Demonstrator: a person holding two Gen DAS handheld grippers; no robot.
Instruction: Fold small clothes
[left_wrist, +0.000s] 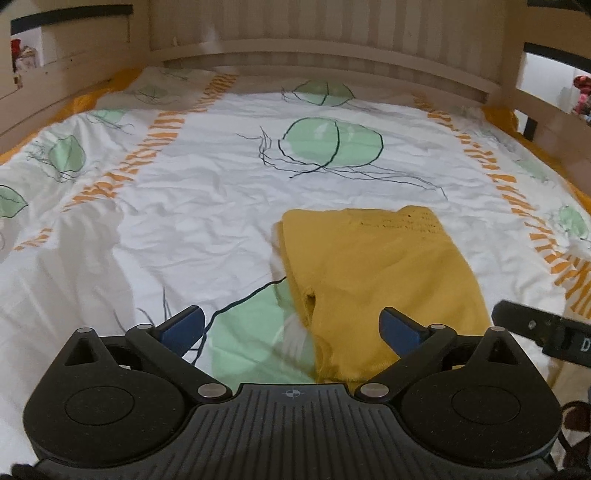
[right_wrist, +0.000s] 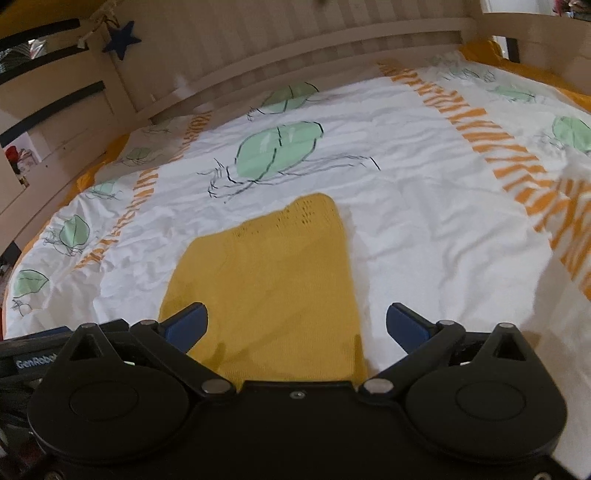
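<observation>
Left gripper (left_wrist: 291, 328) and right gripper (right_wrist: 297, 326) both gape empty above the yellow knit garment (right_wrist: 269, 284), folded near the bed's (left_wrist: 207, 236) near edge. Soft, light, floppy; best pinched at its near corners.

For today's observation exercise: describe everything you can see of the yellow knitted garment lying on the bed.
The yellow knitted garment is mustard-coloured, of soft fine knit, with a band of small openwork holes near its far end. It lies folded flat into a rough rectangle, layers showing along its left edge in the left wrist view, on the white printed bed cover. Nothing grips it: the left hand-held gripper and the right hand-held gripper both stand open above its near end.
</observation>
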